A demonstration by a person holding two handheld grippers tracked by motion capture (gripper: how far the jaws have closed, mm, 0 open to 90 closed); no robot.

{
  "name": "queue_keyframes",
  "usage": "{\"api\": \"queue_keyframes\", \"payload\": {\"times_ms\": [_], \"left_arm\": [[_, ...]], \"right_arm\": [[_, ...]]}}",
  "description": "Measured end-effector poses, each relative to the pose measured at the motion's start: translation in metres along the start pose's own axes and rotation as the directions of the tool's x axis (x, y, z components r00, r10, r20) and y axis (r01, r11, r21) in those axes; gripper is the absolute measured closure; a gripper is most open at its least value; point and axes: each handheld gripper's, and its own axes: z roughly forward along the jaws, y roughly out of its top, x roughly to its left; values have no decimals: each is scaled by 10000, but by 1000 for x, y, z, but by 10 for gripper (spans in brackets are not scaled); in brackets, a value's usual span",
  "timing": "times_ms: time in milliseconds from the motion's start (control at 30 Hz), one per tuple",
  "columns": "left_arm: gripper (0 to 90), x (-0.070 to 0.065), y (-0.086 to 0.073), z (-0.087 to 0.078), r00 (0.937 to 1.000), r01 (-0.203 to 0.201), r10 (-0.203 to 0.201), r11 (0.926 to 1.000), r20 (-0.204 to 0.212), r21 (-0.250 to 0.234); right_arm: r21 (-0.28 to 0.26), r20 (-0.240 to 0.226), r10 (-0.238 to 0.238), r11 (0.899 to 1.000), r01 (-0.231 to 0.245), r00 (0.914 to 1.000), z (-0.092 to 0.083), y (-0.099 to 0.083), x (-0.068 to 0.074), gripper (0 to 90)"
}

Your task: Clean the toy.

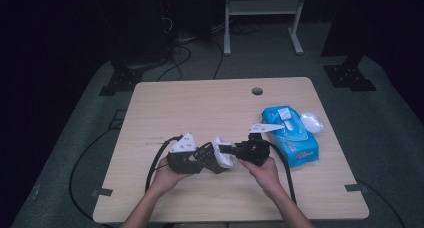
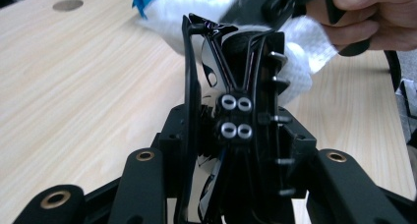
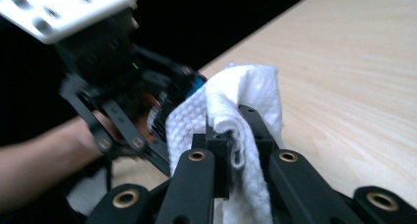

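Note:
My left gripper (image 1: 216, 159) is shut on a black plastic object (image 2: 236, 86) with small silver eyelets, held upright between its jaws above the table's front middle. My right gripper (image 1: 227, 149) faces it from the right and is shut on a white wipe (image 3: 246, 96). The wipe (image 1: 223, 155) lies against the black object, and in the left gripper view the wipe (image 2: 301, 62) bulges out behind the object's far side. The right gripper (image 3: 236, 135) pinches a fold of the wipe, with the left gripper (image 3: 113, 111) blurred just beyond it.
A blue pack of wipes (image 1: 292, 134) lies at the table's right, with a white crumpled piece (image 1: 311, 122) beside it. The wooden table (image 1: 200, 103) has a round hole (image 1: 257, 91) near its far edge. Cables trail from both grippers.

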Motion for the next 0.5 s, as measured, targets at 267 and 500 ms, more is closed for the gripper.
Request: {"api": "queue_keyframes", "payload": {"times_ms": [267,500], "left_arm": [[578,2,-16,-6,10000,65,-62,9986,-62,533],[592,2,-26,12,9999,-89,98,9858,-46,1677]], "right_arm": [[405,261,-182,9990,171,9995,13,-5,3,838],[797,577,-471,9959,424,9972,15,-8,2,839]]}}
